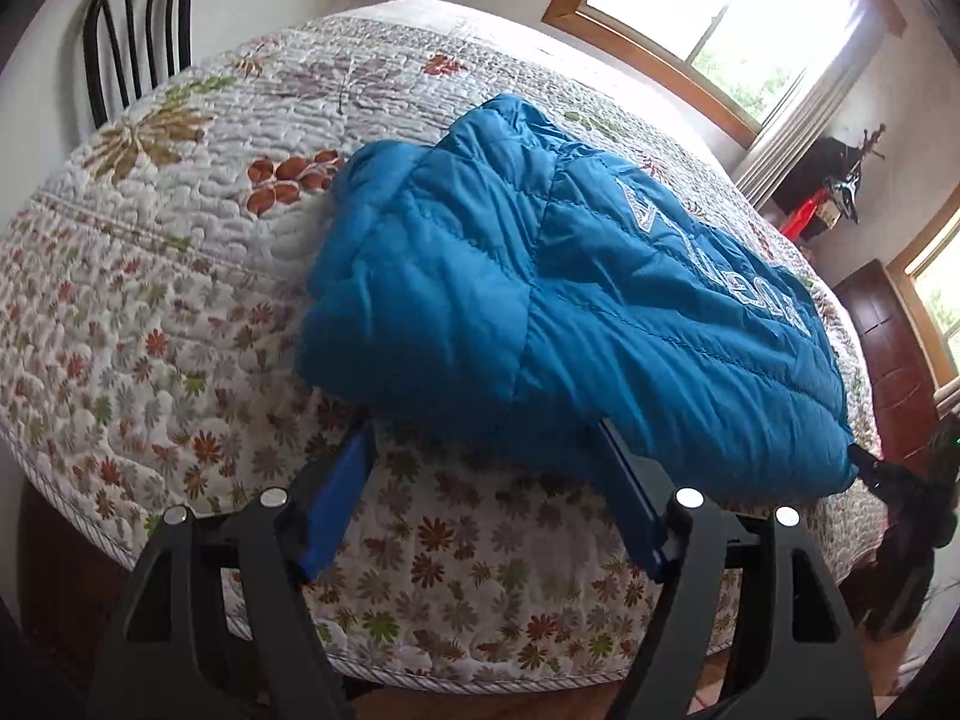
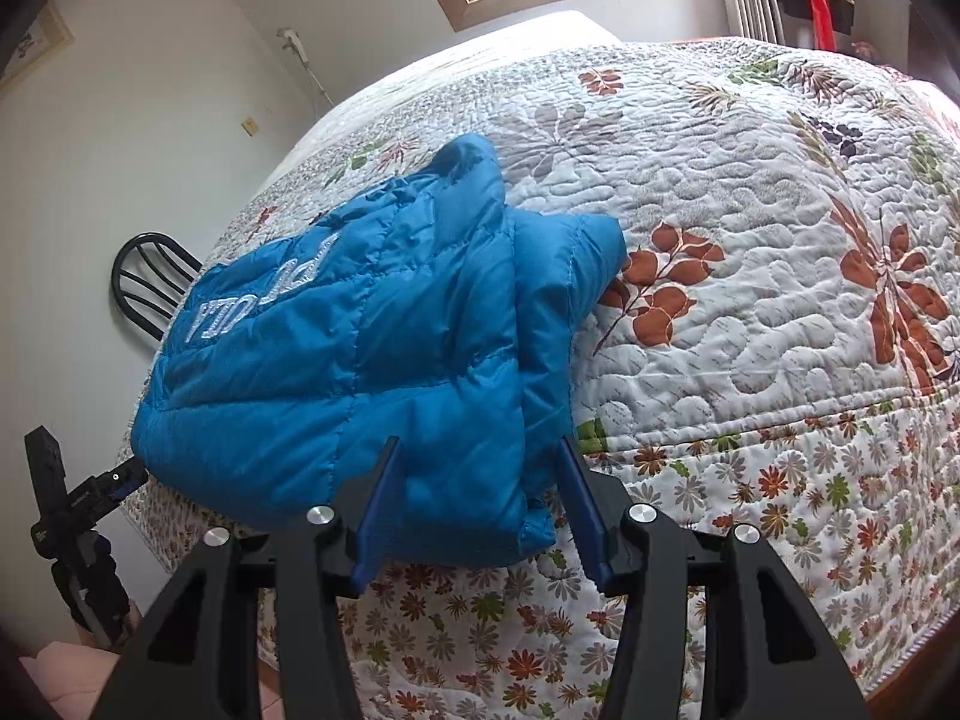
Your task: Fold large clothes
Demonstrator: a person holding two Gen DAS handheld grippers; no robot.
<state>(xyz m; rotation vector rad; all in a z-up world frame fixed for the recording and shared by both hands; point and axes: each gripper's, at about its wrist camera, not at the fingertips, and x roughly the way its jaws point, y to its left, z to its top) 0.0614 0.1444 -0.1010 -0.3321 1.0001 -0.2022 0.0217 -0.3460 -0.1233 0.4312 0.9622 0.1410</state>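
Note:
A blue quilted puffer jacket [image 1: 540, 300] with white lettering lies folded on the bed's floral quilt [image 1: 150, 276], near the front edge. It also shows in the right wrist view [image 2: 372, 360]. My left gripper [image 1: 480, 426] is open, its blue fingers reaching under the jacket's near left hem, tips hidden by the fabric. My right gripper [image 2: 477, 447] is open, its fingers straddling the jacket's near right corner. The right gripper also appears in the left wrist view [image 1: 870, 468] at the jacket's far corner, and the left gripper in the right wrist view [image 2: 120, 480].
A black spindle-back chair [image 1: 138, 24] stands by the bed's left side. Windows [image 1: 720, 12] and a curtain are behind. A dark wooden cabinet [image 1: 888, 360] stands at the right. The quilt [image 2: 750, 240] stretches beyond the jacket.

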